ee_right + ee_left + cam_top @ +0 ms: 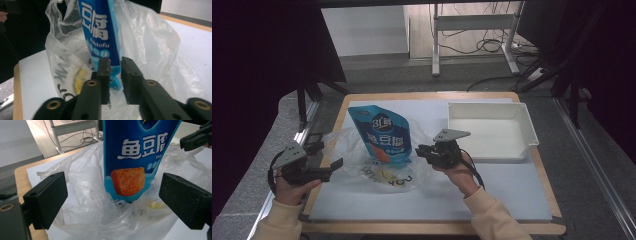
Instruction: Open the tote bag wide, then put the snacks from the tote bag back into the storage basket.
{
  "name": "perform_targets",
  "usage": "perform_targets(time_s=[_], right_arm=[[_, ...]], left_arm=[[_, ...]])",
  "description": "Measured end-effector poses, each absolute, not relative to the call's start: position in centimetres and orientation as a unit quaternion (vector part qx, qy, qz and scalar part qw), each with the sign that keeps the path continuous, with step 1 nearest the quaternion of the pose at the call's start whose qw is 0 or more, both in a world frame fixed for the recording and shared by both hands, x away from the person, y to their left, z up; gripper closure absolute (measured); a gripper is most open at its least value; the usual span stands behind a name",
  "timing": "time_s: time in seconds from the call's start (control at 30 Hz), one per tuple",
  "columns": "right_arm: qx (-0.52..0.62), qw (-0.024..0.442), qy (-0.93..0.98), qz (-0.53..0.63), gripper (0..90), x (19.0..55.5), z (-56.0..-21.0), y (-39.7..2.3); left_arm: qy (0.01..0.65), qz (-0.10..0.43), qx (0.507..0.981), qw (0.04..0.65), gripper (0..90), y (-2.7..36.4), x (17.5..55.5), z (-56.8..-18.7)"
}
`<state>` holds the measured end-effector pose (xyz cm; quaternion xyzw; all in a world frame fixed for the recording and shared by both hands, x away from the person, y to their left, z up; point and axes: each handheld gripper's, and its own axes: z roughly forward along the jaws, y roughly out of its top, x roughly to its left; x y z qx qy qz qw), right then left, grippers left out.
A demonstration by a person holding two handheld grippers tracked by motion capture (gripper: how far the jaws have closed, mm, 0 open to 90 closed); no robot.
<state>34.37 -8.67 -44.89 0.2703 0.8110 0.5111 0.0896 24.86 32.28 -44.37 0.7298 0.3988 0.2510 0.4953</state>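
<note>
1. High view: blue fish-tofu pouch [382,135] stands in clear plastic bag [362,167], left of white tray [522,122].
2. Left gripper [332,167], left of pouch, jaws wide, nothing held.
3. Right gripper [115,75], right of pouch, jaws narrow, pouch edge between them, unpinched.

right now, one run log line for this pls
left gripper: open, facing plastic bag | right gripper: parted around blue pouch edge | pouch stands in bag

A wooden table [532,227] bears a white mat [512,190]; on it a plastic bag [347,145] and a white tray [524,122]
</note>
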Motion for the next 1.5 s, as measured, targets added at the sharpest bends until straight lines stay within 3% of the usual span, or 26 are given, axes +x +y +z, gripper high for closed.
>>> perform_targets(time_s=[0.4,0.93,1.27,1.5], right_arm=[[0.271,0.126,0.789,0.536,53.1,35.1,-42.2,-7.3],[0.256,0.150,0.786,0.543,49.2,36.9,-39.7,-4.6],[0.236,0.140,0.790,0.549,57.6,37.4,-38.9,-2.5],[0.220,0.133,0.803,0.537,74.9,37.5,-39.1,-1.5]], left_arm=[[0.400,0.245,0.732,0.494,8.5,32.0,25.0,-44.4],[0.397,0.236,0.738,0.492,8.5,31.6,25.2,-44.5],[0.398,0.233,0.739,0.491,8.5,31.7,25.3,-44.6],[0.399,0.234,0.738,0.491,8.5,31.8,25.2,-44.5]])
